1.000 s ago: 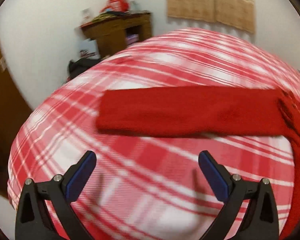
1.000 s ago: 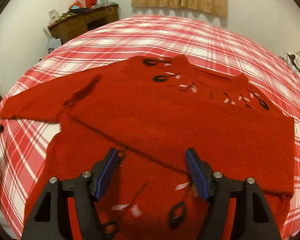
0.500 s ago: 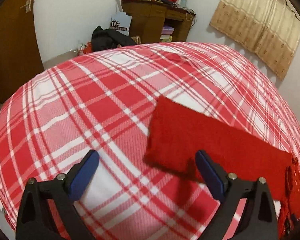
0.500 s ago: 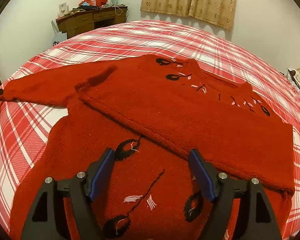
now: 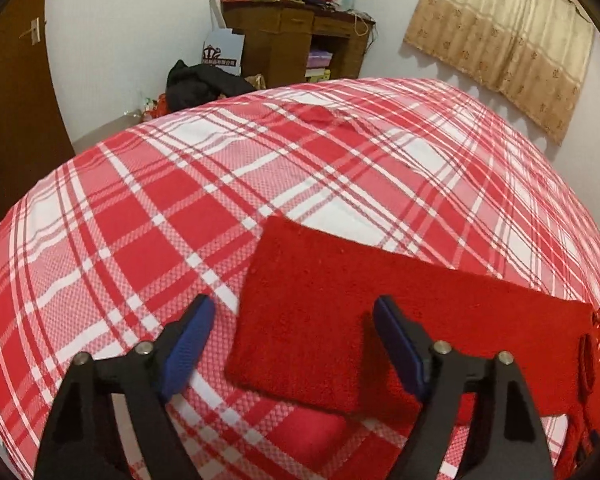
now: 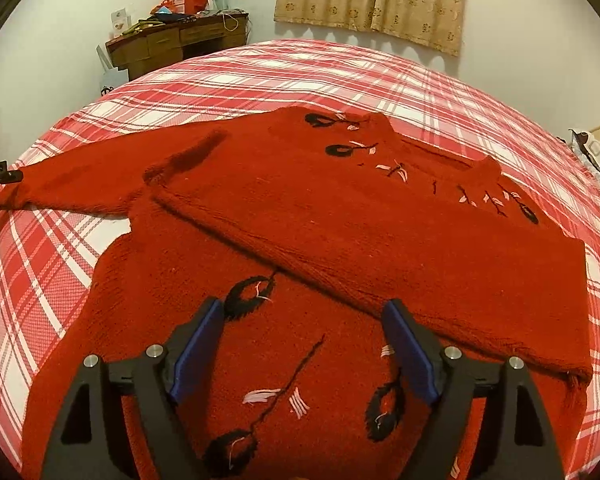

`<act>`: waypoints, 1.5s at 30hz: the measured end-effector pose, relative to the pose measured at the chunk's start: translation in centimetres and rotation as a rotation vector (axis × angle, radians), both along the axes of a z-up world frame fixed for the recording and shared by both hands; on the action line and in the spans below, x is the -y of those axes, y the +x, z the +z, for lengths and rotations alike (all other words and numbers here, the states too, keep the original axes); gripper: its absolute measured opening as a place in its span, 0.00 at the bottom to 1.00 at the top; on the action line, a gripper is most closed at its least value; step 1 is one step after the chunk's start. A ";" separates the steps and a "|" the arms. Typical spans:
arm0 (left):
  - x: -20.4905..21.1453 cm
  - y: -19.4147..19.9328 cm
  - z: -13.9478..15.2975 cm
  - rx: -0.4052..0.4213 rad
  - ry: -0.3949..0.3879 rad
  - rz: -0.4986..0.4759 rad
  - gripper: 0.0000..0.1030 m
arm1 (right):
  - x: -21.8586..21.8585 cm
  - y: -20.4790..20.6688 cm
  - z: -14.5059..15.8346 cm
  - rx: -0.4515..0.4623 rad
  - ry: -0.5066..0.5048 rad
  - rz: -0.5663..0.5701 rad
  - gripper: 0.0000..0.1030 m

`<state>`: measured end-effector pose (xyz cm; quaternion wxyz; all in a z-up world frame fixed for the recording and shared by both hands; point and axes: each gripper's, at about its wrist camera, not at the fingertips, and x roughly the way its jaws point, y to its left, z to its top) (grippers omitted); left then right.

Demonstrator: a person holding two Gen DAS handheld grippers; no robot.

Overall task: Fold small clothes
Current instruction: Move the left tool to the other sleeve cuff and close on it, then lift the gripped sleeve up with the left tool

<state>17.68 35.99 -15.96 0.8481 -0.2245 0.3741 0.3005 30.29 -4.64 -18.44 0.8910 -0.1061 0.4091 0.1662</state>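
A red knitted sweater [image 6: 340, 220] with black and pink embroidery lies flat on the plaid bed [image 6: 340, 80]. One sleeve [image 6: 420, 272] is folded across its body. The other sleeve [image 6: 92, 176] stretches out to the left. My left gripper [image 5: 292, 308] hovers at that sleeve's cuff end [image 5: 340, 300], jaws closing. One finger is over the sheet and the other over the knit, with the cuff corner between them, and neither pad presses on it. My right gripper [image 6: 304, 308] hangs over the sweater's lower body with jaws opening and nothing held.
A cluttered wooden desk [image 5: 296, 36] stands against the far wall, with a dark bag [image 5: 204, 84] on the floor beside it. A beige curtain [image 5: 500, 40] hangs at the right, a brown door [image 5: 12, 100] at the left. A patterned pillow [image 6: 596, 152] shows at the right edge.
The left gripper has swung round and come up to the sleeve's cuff, and its jaws have narrowed. The right gripper has stayed over the sweater's body, its jaws a little wider.
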 end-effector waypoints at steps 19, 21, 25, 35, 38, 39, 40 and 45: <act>1.0 -0.7 4.7 0.208 -0.091 -0.135 0.10 | 0.5 0.2 0.1 -0.014 0.028 0.003 0.81; 1.8 -0.6 5.6 0.223 -0.092 -0.162 0.10 | 0.8 0.1 0.5 -0.024 0.060 0.012 0.81; 3.1 -0.2 7.7 0.258 -0.106 -0.212 0.10 | 1.9 -0.8 2.1 -0.009 0.131 0.005 0.81; 7.3 1.8 13.9 0.366 -0.115 -0.322 0.09 | 5.8 -4.4 7.1 0.084 0.217 -0.024 0.81; 9.2 2.6 15.5 0.387 -0.098 -0.362 0.09 | 7.2 -5.3 7.9 0.100 0.246 -0.051 0.81; 9.7 2.9 15.9 0.394 -0.098 -0.372 0.09 | 7.6 -5.4 8.0 0.102 0.254 -0.058 0.81; 10.2 3.2 16.3 0.403 -0.101 -0.384 0.09 | 7.9 -5.7 8.1 0.105 0.259 -0.063 0.81; 11.9 4.6 17.8 0.425 -0.117 -0.415 0.09 | 9.9 -6.8 8.0 0.105 0.285 -0.098 0.81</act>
